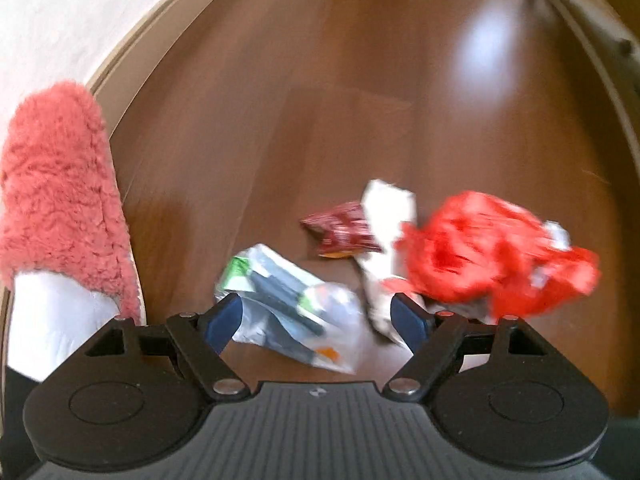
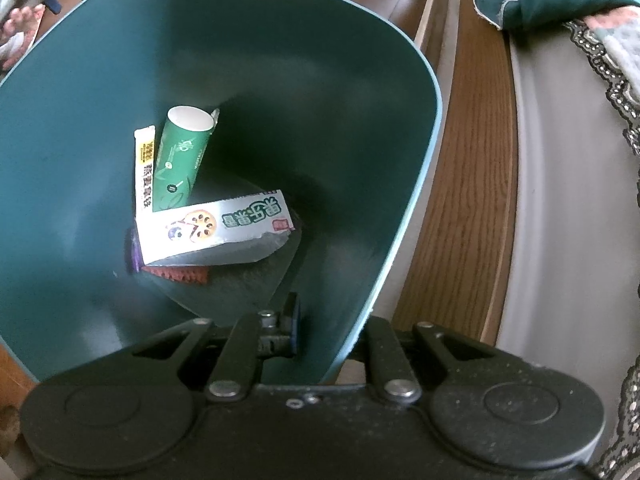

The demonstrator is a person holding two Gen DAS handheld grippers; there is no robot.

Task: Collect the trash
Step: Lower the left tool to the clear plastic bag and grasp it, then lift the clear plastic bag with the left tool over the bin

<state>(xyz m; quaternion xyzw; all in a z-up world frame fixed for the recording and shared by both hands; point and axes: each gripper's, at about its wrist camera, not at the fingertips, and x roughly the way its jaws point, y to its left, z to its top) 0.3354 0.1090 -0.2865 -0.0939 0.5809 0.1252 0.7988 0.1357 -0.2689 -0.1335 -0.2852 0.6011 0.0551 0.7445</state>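
Brown wood floor (image 1: 320, 80) runs under everything, with pale skirting curving along the left edge and a foot in a pink slipper (image 1: 60, 184) planted near it. On the boards lie 4 loose pieces of trash: a clear packet (image 1: 288, 304) with green and dark print, a dark red wrapper (image 1: 340, 230), a white wrapper (image 1: 386, 240) and a crumpled red bag (image 1: 496, 256), the last 3 touching or overlapping. The left gripper (image 1: 318, 316) hovers low above them with its jaws spread wide and nothing between them; the clear packet sits closest, roughly between the blue pads (image 1: 224, 316), though blur hides whether it is touched.

The right gripper (image 2: 320, 324) is clamped on the rim of a green bin (image 2: 420, 184), 1 finger inside the wall, the other outside. At the bottom lie a green tube (image 2: 182, 160), a narrow sachet (image 2: 145, 168), a white pouch (image 2: 216, 228) and a red scrap (image 2: 180, 274) beneath it.

By my reading the job is around halfway: 4 items binned, 4 still on the floor, and the clear packet looks the likeliest next pick
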